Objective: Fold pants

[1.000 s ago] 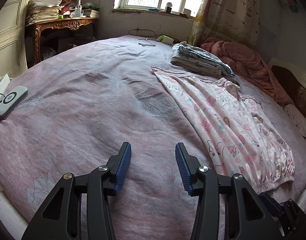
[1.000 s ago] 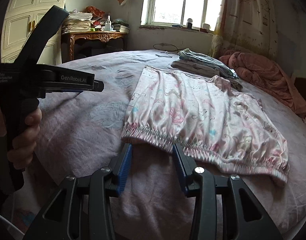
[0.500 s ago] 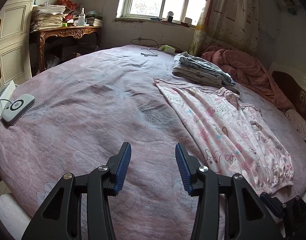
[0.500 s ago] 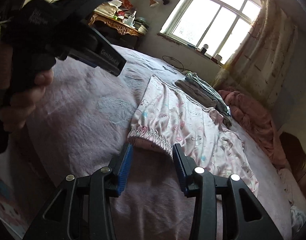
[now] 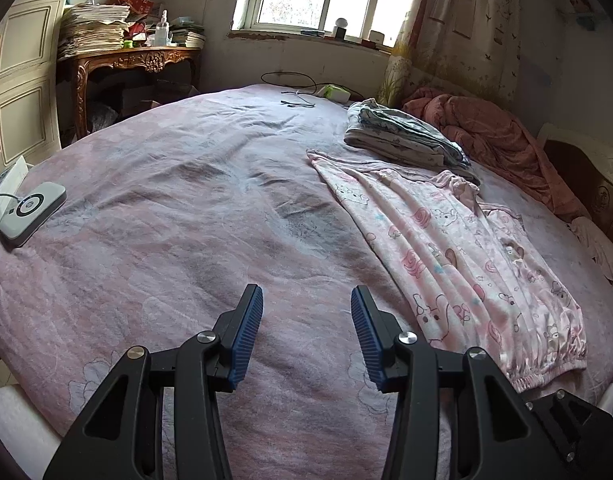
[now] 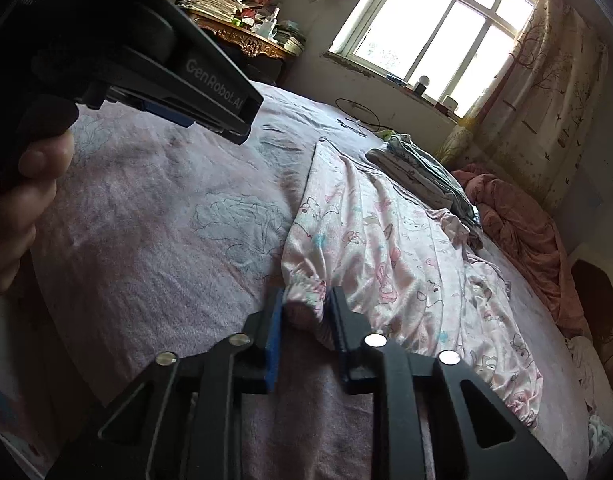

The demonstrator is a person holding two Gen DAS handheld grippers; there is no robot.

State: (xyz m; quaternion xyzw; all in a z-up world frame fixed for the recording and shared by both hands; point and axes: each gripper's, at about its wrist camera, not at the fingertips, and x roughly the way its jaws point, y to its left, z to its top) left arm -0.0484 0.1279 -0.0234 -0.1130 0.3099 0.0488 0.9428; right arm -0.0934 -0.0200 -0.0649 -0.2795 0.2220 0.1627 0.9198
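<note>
Thin, limp pajama pants — best held by the thicker elastic waistband at the bed's near edge; right gripper is closing on its corner, left gripper gapes empty.

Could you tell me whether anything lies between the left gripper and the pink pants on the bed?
Nothing visible does. Only bare bedspread separates the left gripper from the pants; the folded clothes pile sits beyond them.
</note>
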